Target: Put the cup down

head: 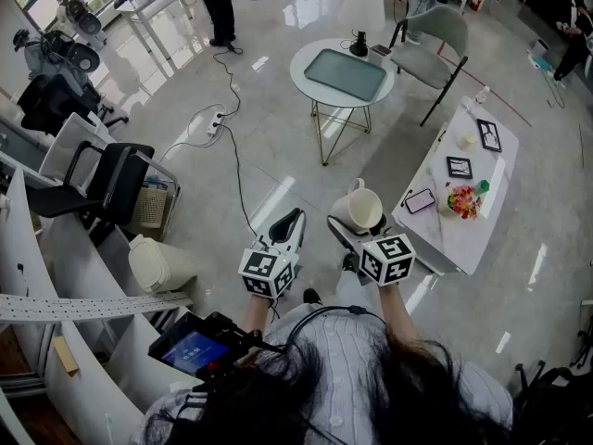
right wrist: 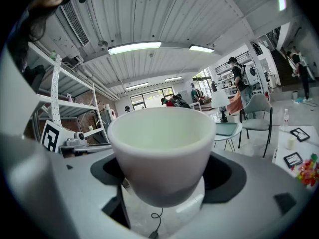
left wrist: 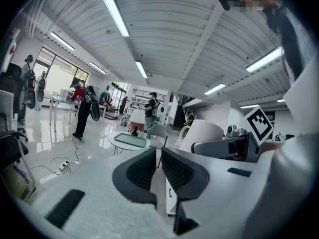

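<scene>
A white cup [head: 358,208] with a handle is clamped upright between the jaws of my right gripper [head: 352,219], held in the air above the floor, left of a long white table [head: 482,221]. In the right gripper view the cup [right wrist: 162,153] fills the middle and both dark pads press on its sides; it looks empty. My left gripper [head: 289,228] hangs beside it to the left, its jaws nearly together with nothing between them [left wrist: 158,169]. From the left gripper view the cup [left wrist: 202,133] shows at the right.
The long white table carries a phone [head: 419,200], two framed pictures [head: 460,167], a small cup [head: 466,141] and a colourful toy [head: 463,199]. A round table [head: 309,80] with a tray and lamp stands farther off, beside a chair [head: 435,35]. A cable and power strip [head: 215,123] lie on the floor. Shelving [head: 56,258] stands left.
</scene>
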